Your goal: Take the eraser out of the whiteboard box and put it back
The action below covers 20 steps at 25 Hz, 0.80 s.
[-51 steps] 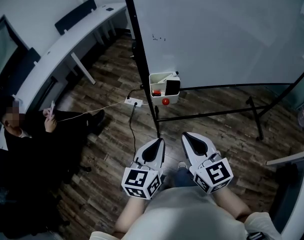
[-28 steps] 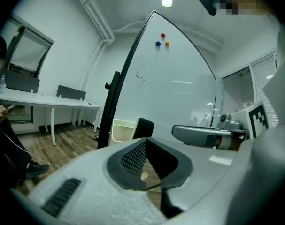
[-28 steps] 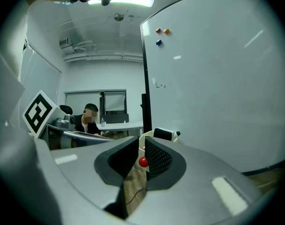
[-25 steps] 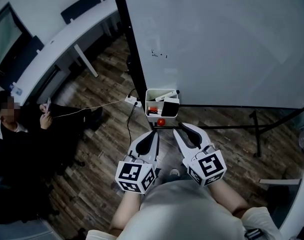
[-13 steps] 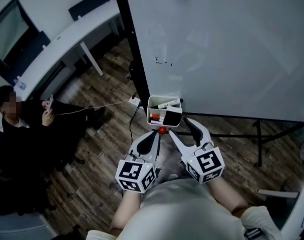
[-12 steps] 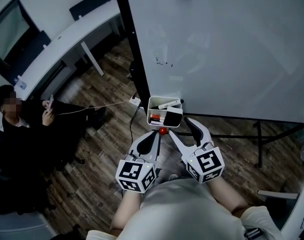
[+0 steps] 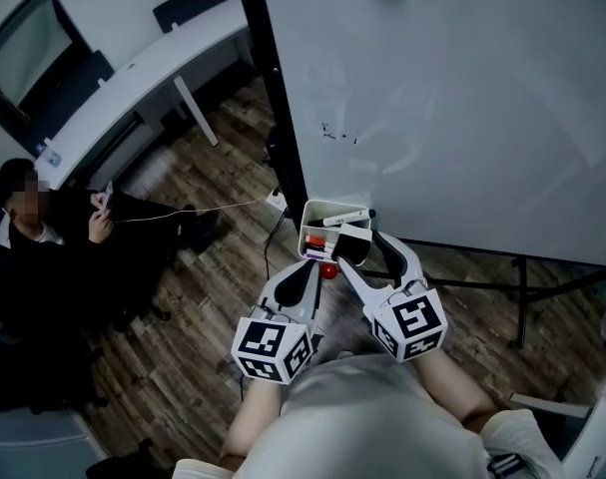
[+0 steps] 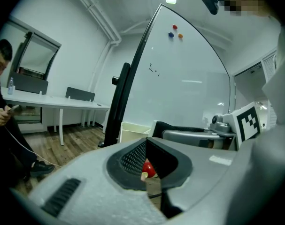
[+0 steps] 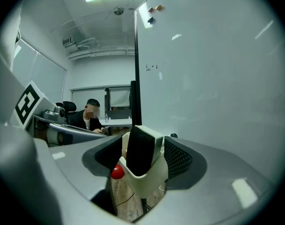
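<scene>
Eraser (image 9: 138,146) between spread right tongs (image 9: 143,156)

Jaws just opened, not pinching. The eraser stands in the whiteboard box (image 9: 151,178), its lower part hidden. Left tongs (image 7: 308,271) are pressed together, empty, beside it. The box hangs at the whiteboard's (image 7: 462,98) lower-left corner.

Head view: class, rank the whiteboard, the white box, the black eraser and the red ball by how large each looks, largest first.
1. whiteboard
2. white box
3. black eraser
4. red ball
Box, eraser and ball sit close together, so nearness to the camera barely affects their order.
</scene>
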Each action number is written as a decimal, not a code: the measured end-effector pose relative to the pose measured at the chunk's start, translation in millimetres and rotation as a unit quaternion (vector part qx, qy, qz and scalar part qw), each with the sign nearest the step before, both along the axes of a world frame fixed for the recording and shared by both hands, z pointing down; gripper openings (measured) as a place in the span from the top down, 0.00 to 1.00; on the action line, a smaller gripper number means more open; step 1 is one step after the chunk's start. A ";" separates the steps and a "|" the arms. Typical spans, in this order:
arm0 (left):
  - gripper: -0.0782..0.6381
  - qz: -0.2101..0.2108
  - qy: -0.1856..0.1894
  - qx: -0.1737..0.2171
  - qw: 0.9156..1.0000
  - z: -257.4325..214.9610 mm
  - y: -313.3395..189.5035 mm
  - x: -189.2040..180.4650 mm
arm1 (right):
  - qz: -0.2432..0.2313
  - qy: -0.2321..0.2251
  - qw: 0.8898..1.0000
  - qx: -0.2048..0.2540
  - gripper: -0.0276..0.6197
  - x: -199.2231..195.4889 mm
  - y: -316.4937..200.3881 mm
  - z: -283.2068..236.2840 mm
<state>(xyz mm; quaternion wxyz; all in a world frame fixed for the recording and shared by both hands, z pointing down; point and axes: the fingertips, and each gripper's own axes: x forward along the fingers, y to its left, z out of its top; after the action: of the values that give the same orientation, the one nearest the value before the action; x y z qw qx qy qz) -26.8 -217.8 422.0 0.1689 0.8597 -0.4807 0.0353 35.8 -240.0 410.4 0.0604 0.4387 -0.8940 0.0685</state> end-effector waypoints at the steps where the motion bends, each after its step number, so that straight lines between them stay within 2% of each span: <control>1: 0.88 -0.002 0.000 0.000 1.000 0.3 -1.3 -0.4 | -0.002 0.001 1.000 -0.001 0.54 -0.5 -1.5 1.2; 7: 0.88 -0.013 0.001 -0.002 1.000 2.4 -5.0 -2.5 | -0.011 0.003 1.000 -0.004 0.54 -3.4 -7.1 5.0; 20: 0.88 -0.020 -0.002 -0.005 1.000 5.8 -4.5 -1.2 | -0.009 0.009 1.000 0.002 0.63 0.1 -8.6 6.0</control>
<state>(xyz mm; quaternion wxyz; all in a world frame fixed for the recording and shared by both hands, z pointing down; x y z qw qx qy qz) -28.0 -222.3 427.8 0.1730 0.8489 -0.4982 0.0360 35.9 -248.6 416.4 0.0676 0.4312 -0.8976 0.0620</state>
